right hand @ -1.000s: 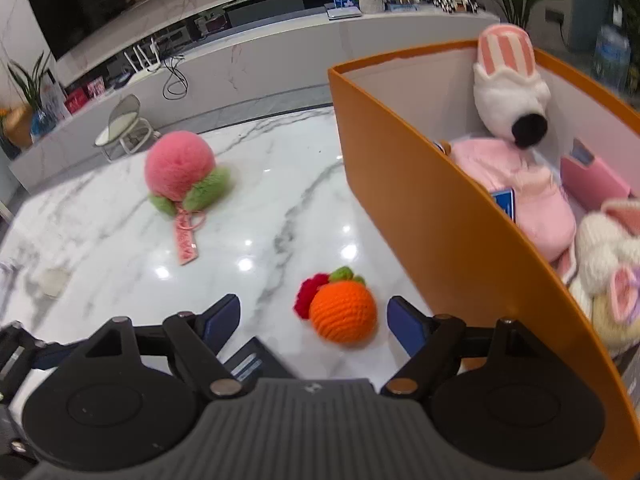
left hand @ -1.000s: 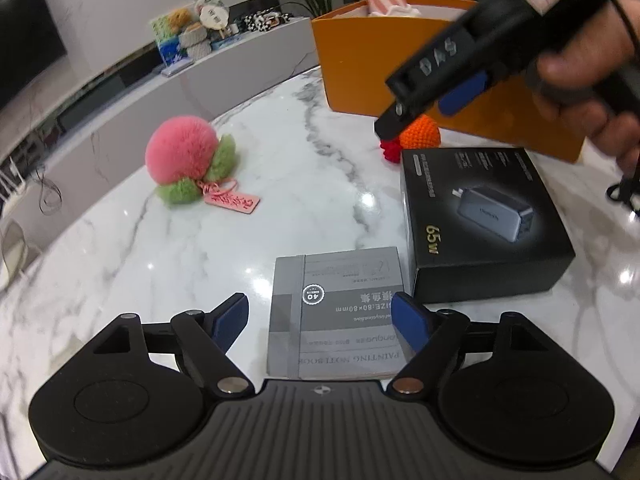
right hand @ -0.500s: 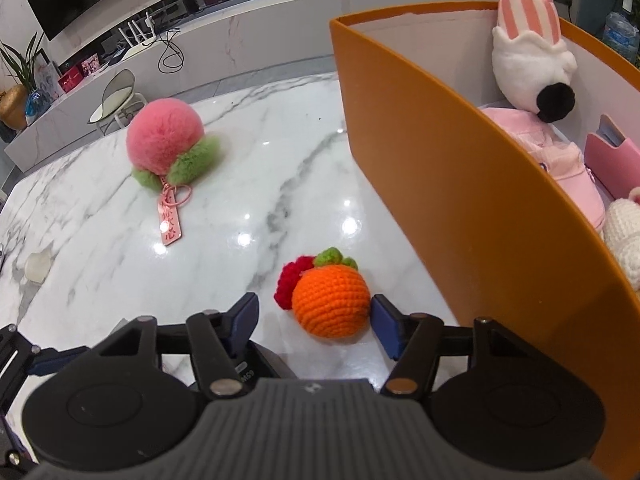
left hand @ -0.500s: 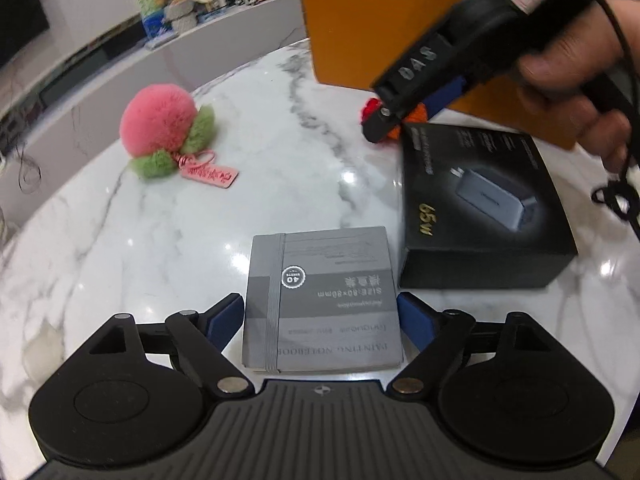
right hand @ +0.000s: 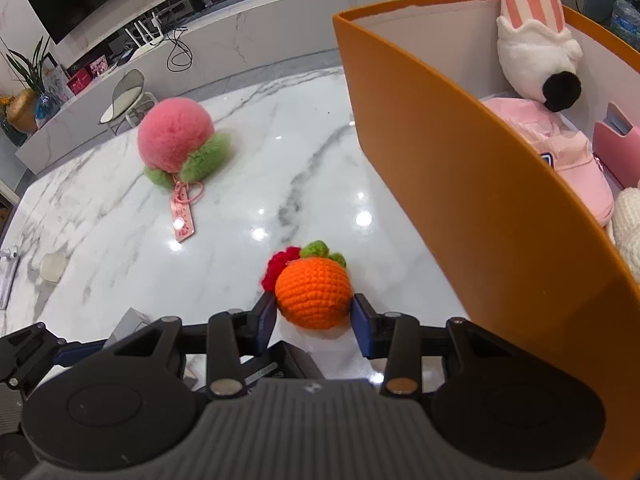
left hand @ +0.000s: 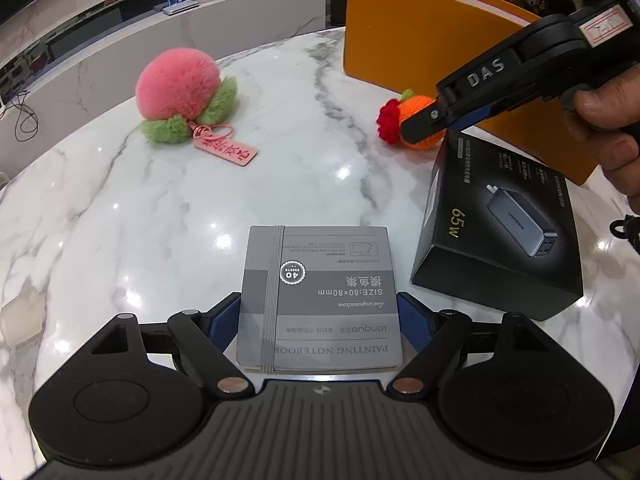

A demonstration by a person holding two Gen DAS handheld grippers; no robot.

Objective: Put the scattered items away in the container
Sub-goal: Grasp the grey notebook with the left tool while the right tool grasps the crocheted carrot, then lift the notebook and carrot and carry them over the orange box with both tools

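Observation:
My left gripper [left hand: 319, 312] has its blue pads against both sides of a grey painting notebook [left hand: 318, 300] that lies on the marble table [left hand: 100, 220]. My right gripper [right hand: 314, 314] is shut on a crocheted orange [right hand: 314, 294] with a red flower, which rests on the table beside the orange container [right hand: 460, 184]. The orange [left hand: 422, 124] and the right gripper also show in the left wrist view. A pink plush peach [left hand: 180, 92] with a pink tag and a black charger box [left hand: 500, 224] lie on the table.
The orange container [left hand: 420, 52] holds a striped plush slipper [right hand: 536, 40], a pink cap [right hand: 560, 160] and other soft items. A small pale lump [left hand: 20, 316] lies at the table's left edge. A long white counter stands behind the table.
My left gripper moved forward and closed its pads onto the notebook. My right gripper moved forward and closed on the crocheted orange.

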